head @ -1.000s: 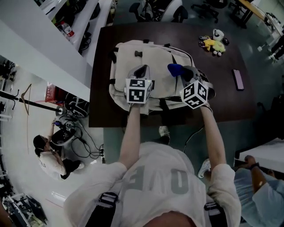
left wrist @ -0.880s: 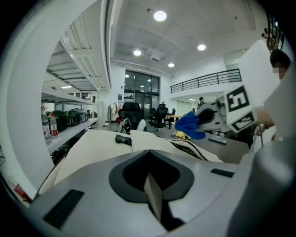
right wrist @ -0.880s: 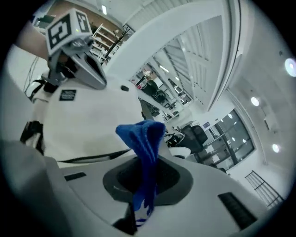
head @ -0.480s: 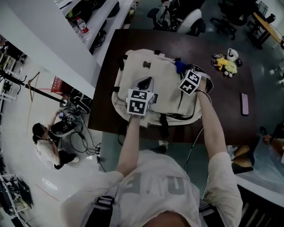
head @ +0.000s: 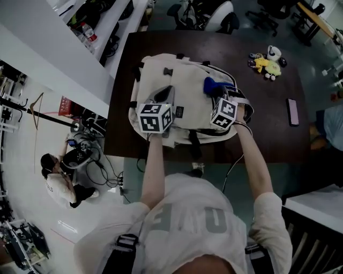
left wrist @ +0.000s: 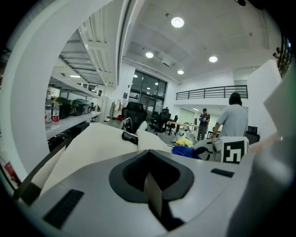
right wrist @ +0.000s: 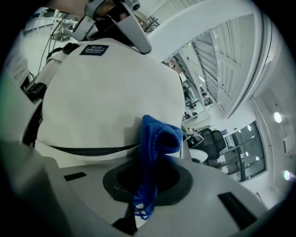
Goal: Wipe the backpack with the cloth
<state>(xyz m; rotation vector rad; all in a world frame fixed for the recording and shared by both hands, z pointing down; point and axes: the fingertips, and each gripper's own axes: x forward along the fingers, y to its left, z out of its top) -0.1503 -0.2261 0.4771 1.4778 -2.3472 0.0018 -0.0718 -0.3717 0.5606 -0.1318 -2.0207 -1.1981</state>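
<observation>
A cream backpack (head: 185, 80) lies flat on the dark table (head: 268, 134). My left gripper (head: 166, 95) rests on the pack's near left part. It is shut, with a thin cream strip of the backpack (left wrist: 152, 196) pinched between its jaws (left wrist: 150, 185). My right gripper (head: 217, 95) is over the pack's right side, shut on a blue cloth (head: 211, 85). In the right gripper view the blue cloth (right wrist: 157, 136) sticks out of the gripper (right wrist: 141, 201) and lies against the backpack's cream front (right wrist: 111, 92).
Small plush toys (head: 265, 59) and a dark flat slab (head: 292, 111) lie on the table's right part. Office chairs (head: 214, 16) stand beyond the far edge. A white counter (head: 64, 59) runs along the left. A person (head: 56, 182) crouches on the floor at left.
My right gripper has come down onto the backpack's right side with the cloth and rolled a little. My left gripper has stayed on the backpack.
</observation>
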